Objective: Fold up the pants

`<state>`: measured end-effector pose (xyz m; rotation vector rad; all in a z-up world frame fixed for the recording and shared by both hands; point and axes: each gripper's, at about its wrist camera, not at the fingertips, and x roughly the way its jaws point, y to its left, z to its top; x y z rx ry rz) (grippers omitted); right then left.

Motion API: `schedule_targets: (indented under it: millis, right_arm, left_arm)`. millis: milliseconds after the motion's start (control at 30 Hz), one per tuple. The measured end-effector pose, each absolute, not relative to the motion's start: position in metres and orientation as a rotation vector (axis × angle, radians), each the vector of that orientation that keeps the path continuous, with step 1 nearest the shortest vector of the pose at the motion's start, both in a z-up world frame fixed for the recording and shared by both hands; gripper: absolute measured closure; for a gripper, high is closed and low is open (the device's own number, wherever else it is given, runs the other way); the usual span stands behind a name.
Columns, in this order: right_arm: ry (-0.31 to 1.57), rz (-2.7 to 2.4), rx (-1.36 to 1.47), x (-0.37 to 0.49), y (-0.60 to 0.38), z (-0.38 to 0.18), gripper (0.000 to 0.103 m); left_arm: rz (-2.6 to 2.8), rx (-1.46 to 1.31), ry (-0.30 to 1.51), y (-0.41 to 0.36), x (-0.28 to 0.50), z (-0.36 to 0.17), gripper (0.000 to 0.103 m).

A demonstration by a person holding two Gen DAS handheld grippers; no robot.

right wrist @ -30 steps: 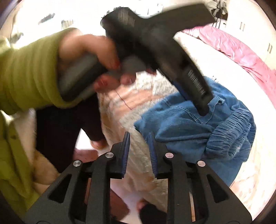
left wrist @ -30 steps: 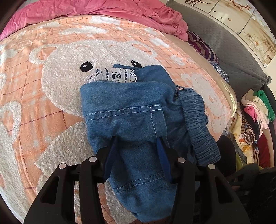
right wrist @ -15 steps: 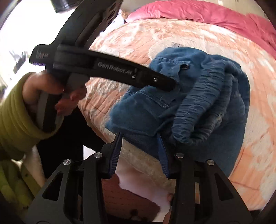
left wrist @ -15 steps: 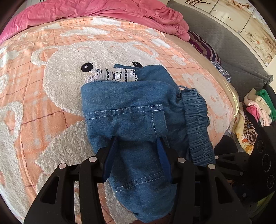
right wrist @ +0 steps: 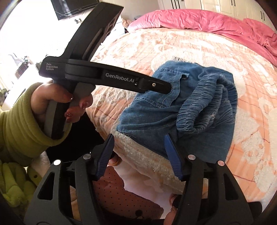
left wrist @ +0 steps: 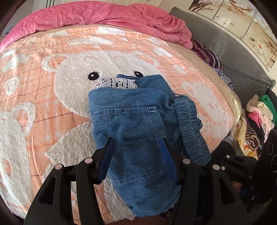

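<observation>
Currently the denim pants (left wrist: 131, 126) lie folded in a compact bundle on the peach bear-pattern blanket (left wrist: 43, 103), near the bed's front edge. White topstitching marks a pocket on the top layer; the gathered elastic waistband (left wrist: 190, 126) runs along the bundle's right side, and a strip of white lace trim (left wrist: 116, 84) shows at the far end, just under the printed bear's eyes.

Left gripper (left wrist: 136, 152): jaws about half apart and opening. The blue pads straddle the near part of the bundle, denim between them; pads do not appear to press the cloth.

Right gripper (right wrist: 138, 148): jaws about half apart and opening. They hover at the blanket's fleecy edge by the bundle's near corner; nothing gripped.

From the right wrist view, the left gripper's body crosses above the pants. Legible print on it: "GenRobot.AI" on the arm, "Data Acquisition System" on the rear block. The left hand (right wrist: 57, 102) wraps its handle, in a green ribbed sleeve (right wrist: 20, 124).

Outward: a pink duvet (left wrist: 103, 15) bunched at the far end of the bed, a grey quilted headboard (left wrist: 233, 57) to the right, and a pile of assorted clothes (left wrist: 256, 121) beside the bed.
</observation>
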<state>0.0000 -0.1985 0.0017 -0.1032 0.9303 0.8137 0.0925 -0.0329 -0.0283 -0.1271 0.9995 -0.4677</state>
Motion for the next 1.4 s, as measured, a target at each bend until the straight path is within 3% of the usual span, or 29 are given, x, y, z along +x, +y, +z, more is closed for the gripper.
schedule_targets:
  millis: [67,367,633,1000,1400]
  right_arm:
    - [0.922,0.809,-0.109,-0.003,-0.196,0.002,0.042]
    - [0.828,0.801,-0.102,-0.014,-0.2,0.028,0.034]
    - [0.751,0.689,-0.057,-0.006,-0.225,0.046,0.025]
    - [0.718,0.504,0.017,0.017,-0.262,0.052,0.015]
    - [0.742,0.354,0.031,0.047,-0.291,0.038,0.013]
  left_arm:
    - [-0.467,-0.132,0.993,-0.031,0.09,-0.026,0.049]
    - [-0.424,-0.141,0.917,-0.015,0.071,-0.001,0.043]
    - [-0.401,-0.147,0.868,-0.009,0.054,0.016,0.025]
    - [-0.37,-0.124,0.828,-0.017,0.045,0.03,0.008]
    - [-0.317,-0.123,0.869,-0.017,0.056,0.012,0.005]
